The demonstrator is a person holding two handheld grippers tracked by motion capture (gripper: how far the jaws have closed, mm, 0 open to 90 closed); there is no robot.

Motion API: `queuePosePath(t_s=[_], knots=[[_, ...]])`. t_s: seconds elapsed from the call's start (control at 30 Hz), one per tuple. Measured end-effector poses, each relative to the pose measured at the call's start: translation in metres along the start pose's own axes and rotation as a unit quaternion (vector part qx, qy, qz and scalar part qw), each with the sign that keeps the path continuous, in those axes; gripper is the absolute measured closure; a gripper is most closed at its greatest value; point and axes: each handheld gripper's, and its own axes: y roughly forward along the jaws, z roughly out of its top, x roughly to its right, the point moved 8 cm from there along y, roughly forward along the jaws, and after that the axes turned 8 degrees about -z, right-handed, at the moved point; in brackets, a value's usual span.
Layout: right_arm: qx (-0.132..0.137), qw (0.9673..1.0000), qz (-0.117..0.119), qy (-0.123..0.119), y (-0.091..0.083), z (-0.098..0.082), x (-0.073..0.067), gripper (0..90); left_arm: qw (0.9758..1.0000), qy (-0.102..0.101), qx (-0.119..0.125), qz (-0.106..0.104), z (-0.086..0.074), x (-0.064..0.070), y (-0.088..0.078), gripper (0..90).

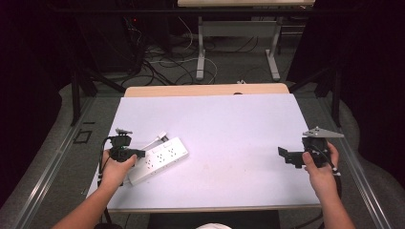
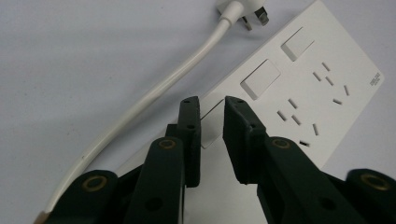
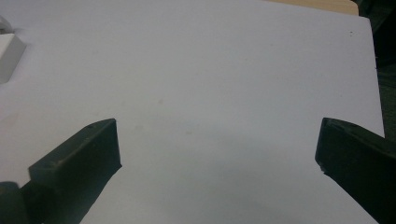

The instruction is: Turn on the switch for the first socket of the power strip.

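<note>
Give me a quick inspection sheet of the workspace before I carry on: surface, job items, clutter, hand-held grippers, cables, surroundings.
Surface: white sheet over a wooden table, faint stains near the middle.
Job's things: white power strip lying flat at the left, sockets and switches facing up; its plug lies unplugged on the sheet.
Clutter: nothing seen.
Grippers: left hand-held gripper over the strip, jaws a narrow gap apart above a switch, holding nothing; right hand-held gripper wide open over bare sheet.
Cables: the strip's white cord curves loose on the sheet.
Surroundings: dark curtains, another table's legs and floor wires behind.
</note>
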Motion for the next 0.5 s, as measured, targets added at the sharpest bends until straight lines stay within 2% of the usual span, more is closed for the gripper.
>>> queuePosePath(t_s=[0.07, 0.2, 0.27, 0.3, 0.33, 0.4, 0.47, 0.5], knots=[[0.002, 1.0000, 0.000, 0.002, 0.0004, 0.0003, 0.0000, 0.0, 1.0000, 0.004, 0.007, 0.005, 0.0014, 0.0011, 0.0001, 72.7], [0.004, 1.0000, -0.002, 0.002, -0.0002, 0.0008, 0.0007, 0.0, 0.9999, 0.013, 0.010, -0.001, 0.0032, 0.0037, -0.0002, 65.8], [0.003, 1.0000, -0.002, 0.002, -0.0002, 0.0007, 0.0007, 0.0, 0.9998, 0.020, 0.005, -0.002, 0.0031, 0.0045, -0.0007, 62.9], [0.003, 1.0000, -0.001, 0.006, 0.0001, 0.0006, -0.0002, 0.0, 0.9997, 0.018, 0.017, 0.001, 0.0043, 0.0053, 0.0010, 61.5], [0.004, 1.0000, 0.000, 0.004, 0.0002, 0.0007, -0.0001, 0.0, 0.9997, 0.021, 0.009, -0.004, 0.0038, 0.0058, 0.0001, 60.0], [0.003, 1.0000, 0.000, 0.004, 0.0003, 0.0006, -0.0003, 0.0, 0.9995, 0.023, 0.022, -0.001, 0.0050, 0.0065, 0.0025, 56.9], [0.003, 1.0000, 0.000, 0.004, 0.0006, 0.0004, -0.0002, 0.0, 0.9995, 0.027, 0.015, -0.002, 0.0046, 0.0068, 0.0021, 54.6], [0.003, 1.0000, 0.000, 0.004, 0.0007, 0.0003, -0.0002, 0.0, 0.9992, 0.029, 0.026, 0.002, 0.0057, 0.0069, 0.0037, 53.4]])
